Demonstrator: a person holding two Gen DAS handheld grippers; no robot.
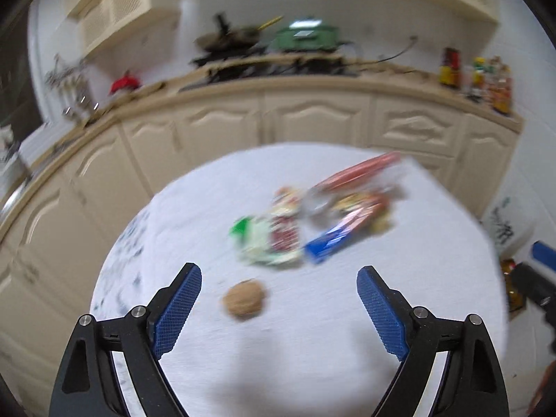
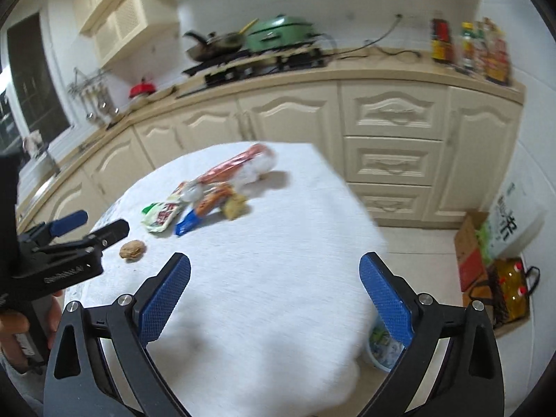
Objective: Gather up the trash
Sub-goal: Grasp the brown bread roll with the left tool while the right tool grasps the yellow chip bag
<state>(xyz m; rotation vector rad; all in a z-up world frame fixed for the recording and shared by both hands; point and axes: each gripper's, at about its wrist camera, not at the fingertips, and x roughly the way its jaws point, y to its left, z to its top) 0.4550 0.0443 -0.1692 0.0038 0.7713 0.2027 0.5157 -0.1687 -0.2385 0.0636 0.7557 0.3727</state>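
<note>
Trash lies in a loose heap on a white-clothed table (image 2: 264, 278), toward the upper middle of both wrist views: a green-and-white snack wrapper (image 2: 161, 216), a blue wrapper (image 2: 187, 224), an orange packet (image 2: 212, 201), a long red-and-clear bag (image 2: 243, 165) and a crumpled tan scrap (image 2: 234, 206). A walnut-like brown lump (image 1: 243, 300) sits apart from the heap, nearer the camera, at centre-low in the left view.

Both grippers hover above the cloth. The left gripper (image 1: 279, 299) stands with its blue pads wide apart and nothing between them; the walnut shows in the gap but lies on the table beyond. The right gripper (image 2: 274, 288) is likewise spread wide and empty, over bare cloth.

Judging from this, collecting has hardly begun on the table: every visible piece is uncollected.

At lower right of the right view, beside the table edge and partly hidden by a finger, stands a pale round bin (image 2: 377, 354). It seems to hold some wrappers; its contents are too hidden to name.
</note>
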